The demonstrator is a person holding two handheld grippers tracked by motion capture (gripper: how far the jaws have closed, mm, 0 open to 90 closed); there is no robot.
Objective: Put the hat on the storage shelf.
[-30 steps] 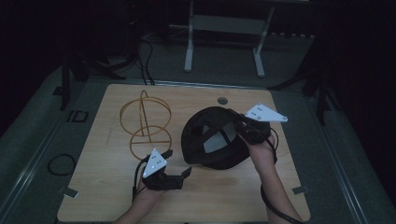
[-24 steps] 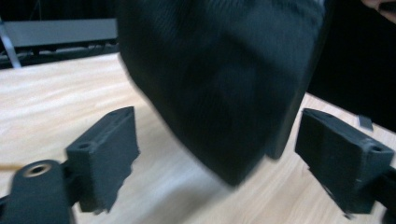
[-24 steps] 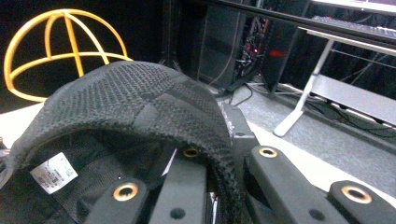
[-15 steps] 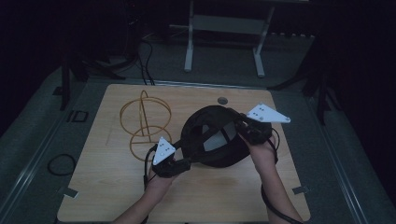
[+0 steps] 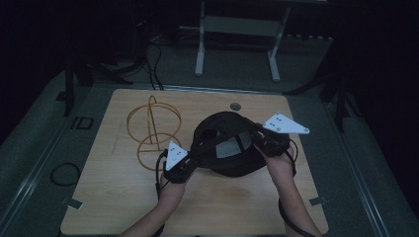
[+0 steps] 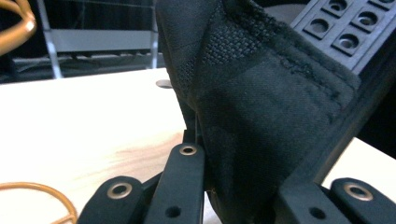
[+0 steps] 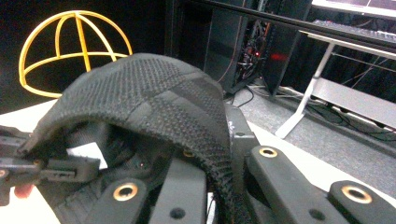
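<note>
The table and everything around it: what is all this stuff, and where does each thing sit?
black cap: one, black fabric, middle of the table, held at both sides
wire stand: one, yellow, domed frame on a ring base, left of the cap
table: one, pale wood
metal frame: one, grey, on the floor beyond the table
cable loop: one, black, floor at left
left gripper: one, black, jaws just closed on the cap's left edge
right gripper: one, black, clamped on the cap's right edge

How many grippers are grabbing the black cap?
2. The left gripper pinches the rim of the black cap on its side nearest the gold wire stand. The right gripper pinches the opposite rim.
</note>
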